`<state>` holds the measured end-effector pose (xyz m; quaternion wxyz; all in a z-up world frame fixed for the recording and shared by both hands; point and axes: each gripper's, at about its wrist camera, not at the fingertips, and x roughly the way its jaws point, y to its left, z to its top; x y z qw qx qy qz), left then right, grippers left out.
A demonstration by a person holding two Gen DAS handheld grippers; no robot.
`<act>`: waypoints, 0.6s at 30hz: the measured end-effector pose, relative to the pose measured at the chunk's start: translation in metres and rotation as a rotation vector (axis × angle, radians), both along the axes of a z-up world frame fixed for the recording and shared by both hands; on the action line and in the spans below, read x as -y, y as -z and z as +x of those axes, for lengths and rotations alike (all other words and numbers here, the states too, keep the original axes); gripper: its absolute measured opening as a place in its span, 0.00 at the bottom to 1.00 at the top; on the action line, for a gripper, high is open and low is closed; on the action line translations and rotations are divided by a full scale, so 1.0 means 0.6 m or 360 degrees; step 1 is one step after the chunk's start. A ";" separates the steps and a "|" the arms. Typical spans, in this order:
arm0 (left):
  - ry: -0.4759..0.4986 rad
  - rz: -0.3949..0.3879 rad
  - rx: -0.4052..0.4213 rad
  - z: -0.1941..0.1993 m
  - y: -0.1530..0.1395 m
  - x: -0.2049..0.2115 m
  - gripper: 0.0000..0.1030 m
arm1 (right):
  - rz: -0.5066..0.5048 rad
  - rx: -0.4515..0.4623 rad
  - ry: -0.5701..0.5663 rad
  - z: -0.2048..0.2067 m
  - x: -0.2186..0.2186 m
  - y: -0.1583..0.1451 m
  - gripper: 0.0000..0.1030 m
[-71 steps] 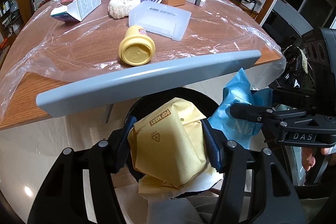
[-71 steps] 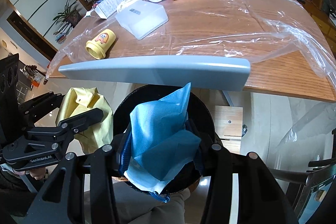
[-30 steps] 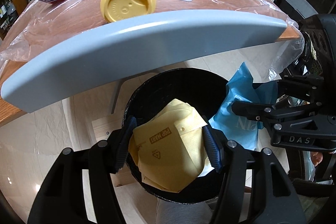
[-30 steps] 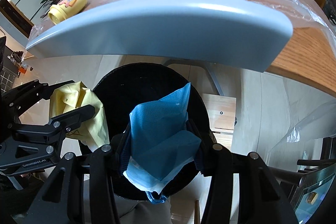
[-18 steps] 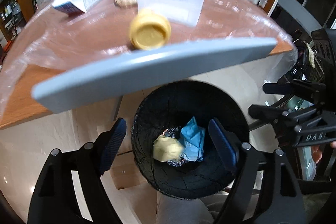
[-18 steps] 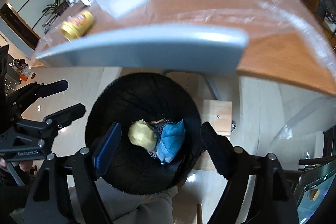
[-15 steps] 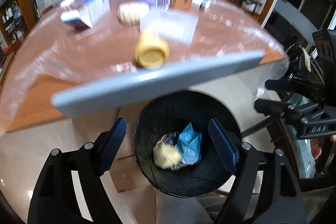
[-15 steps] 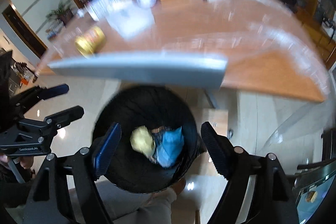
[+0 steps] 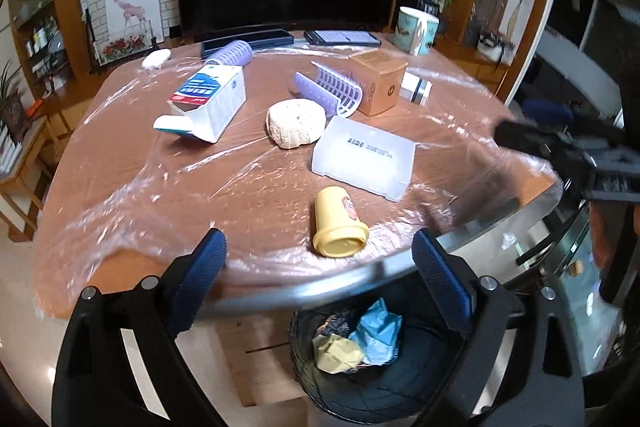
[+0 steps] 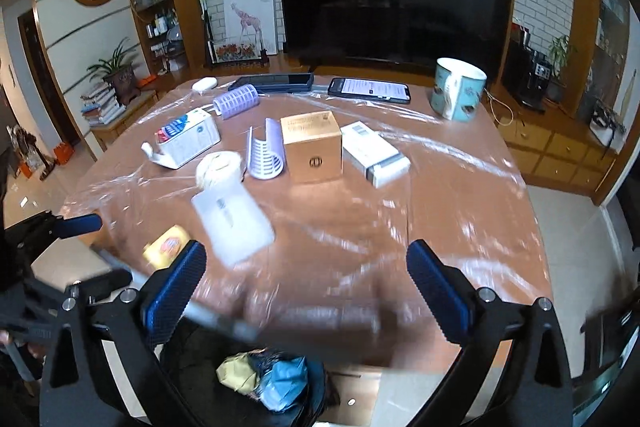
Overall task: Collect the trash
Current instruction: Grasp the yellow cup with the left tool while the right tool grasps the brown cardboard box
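A crumpled yellow wrapper [image 9: 336, 351] and a blue wrapper [image 9: 378, 335] lie side by side in the black bin [image 9: 424, 363] below the table edge. The right wrist view shows the same yellow wrapper [image 10: 236, 373] and blue wrapper [image 10: 286, 383] in the bin [image 10: 192, 359]. My left gripper [image 9: 318, 245] is above the bin, its jaws opening with nothing between them. My right gripper [image 10: 306, 253] is also above it, its jaws opening and empty. A yellow cup [image 9: 338, 223] lies on its side near the table's front edge.
A grey curved bar [image 9: 280, 297] crosses between table and bin. On the plastic-covered table [image 9: 120, 187] lie a translucent box [image 9: 364, 157], a beige lump [image 9: 295, 123], a blue-white carton [image 9: 208, 99], purple rollers [image 9: 328, 93], a brown box [image 9: 378, 85], a mug [image 9: 416, 29].
Both grippers opened and let go of the yellow and blue wrappers, which dropped into the bin. Both then rose and tilted up, so the tabletop now fills the views.
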<state>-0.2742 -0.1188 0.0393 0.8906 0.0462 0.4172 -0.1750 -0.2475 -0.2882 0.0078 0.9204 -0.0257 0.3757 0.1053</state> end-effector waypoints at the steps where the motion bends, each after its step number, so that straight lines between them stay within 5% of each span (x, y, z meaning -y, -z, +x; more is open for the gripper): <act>1: 0.0014 0.0025 -0.0008 0.005 0.005 0.007 0.92 | -0.0021 -0.0007 -0.0004 0.014 -0.005 0.001 0.96; 18: 0.0080 0.0097 -0.0100 0.054 0.045 0.024 0.72 | -0.0112 -0.0071 -0.0047 0.195 -0.052 0.053 0.96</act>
